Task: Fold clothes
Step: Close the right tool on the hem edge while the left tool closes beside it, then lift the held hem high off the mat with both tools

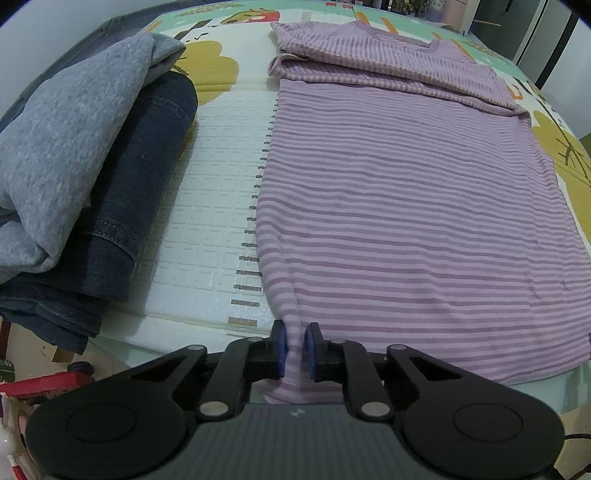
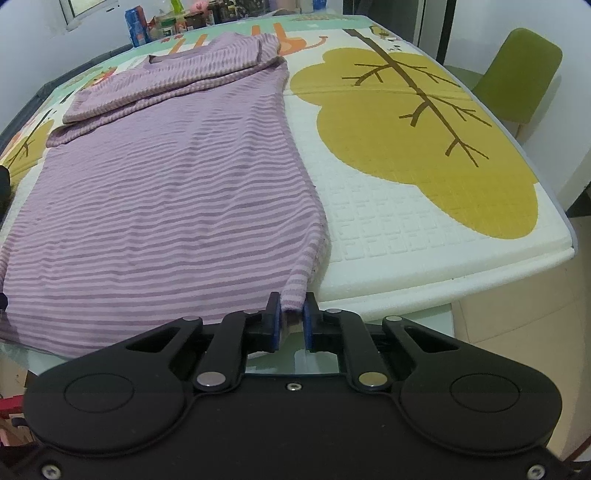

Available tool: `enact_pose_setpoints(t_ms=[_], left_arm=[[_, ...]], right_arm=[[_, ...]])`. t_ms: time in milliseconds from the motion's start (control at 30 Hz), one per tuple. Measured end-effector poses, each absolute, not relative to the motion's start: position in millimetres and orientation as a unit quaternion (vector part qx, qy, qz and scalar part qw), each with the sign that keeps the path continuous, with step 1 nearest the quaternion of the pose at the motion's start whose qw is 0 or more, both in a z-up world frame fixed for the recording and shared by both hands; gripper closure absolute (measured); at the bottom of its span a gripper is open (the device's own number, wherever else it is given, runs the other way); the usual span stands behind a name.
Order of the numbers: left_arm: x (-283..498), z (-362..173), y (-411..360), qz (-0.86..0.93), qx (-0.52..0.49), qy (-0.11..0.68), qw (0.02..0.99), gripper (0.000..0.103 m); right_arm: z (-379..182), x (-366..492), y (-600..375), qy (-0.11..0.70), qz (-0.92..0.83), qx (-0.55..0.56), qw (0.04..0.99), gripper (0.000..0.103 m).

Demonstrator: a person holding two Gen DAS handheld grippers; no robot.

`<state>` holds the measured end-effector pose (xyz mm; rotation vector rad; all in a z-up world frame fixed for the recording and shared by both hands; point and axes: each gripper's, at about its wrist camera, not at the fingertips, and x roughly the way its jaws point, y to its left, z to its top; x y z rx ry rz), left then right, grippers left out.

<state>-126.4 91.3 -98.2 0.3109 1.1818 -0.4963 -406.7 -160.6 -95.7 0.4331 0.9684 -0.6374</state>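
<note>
A purple striped shirt (image 1: 406,192) lies flat on the padded mat, collar at the far end and both sleeves folded in across the chest; it also shows in the right wrist view (image 2: 166,192). My left gripper (image 1: 294,349) is shut on the shirt's near left hem corner at the mat's front edge. My right gripper (image 2: 291,323) is shut on the near right hem corner (image 2: 293,295), which is bunched between the blue pads.
A pile of folded clothes, a grey sweater (image 1: 62,147) on dark jeans (image 1: 122,206), lies left of the shirt. The play mat (image 2: 424,155) extends to the right. A green chair (image 2: 517,77) stands at the far right. Bottles and cans (image 2: 162,22) line the far edge.
</note>
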Motion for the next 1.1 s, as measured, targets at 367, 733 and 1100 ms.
enact_pose_setpoints(t_ms=[367, 733, 1100], left_arm=[[-123, -91, 94, -0.234, 0.129, 0.541, 0.797, 0.096], [-109, -69, 86, -0.255, 0.109, 0.512, 0.813, 0.096], [-82, -54, 78, -0.277, 0.092, 0.490, 0.821, 0.096]], right_arm=[[-88, -406, -158, 0.438, -0.298, 0.204, 0.823, 0.094], [-66, -396, -158, 0.395, -0.313, 0.191, 0.842, 0.094], [-49, -364, -163, 0.365, -0.330, 0.172, 0.853, 0.094]])
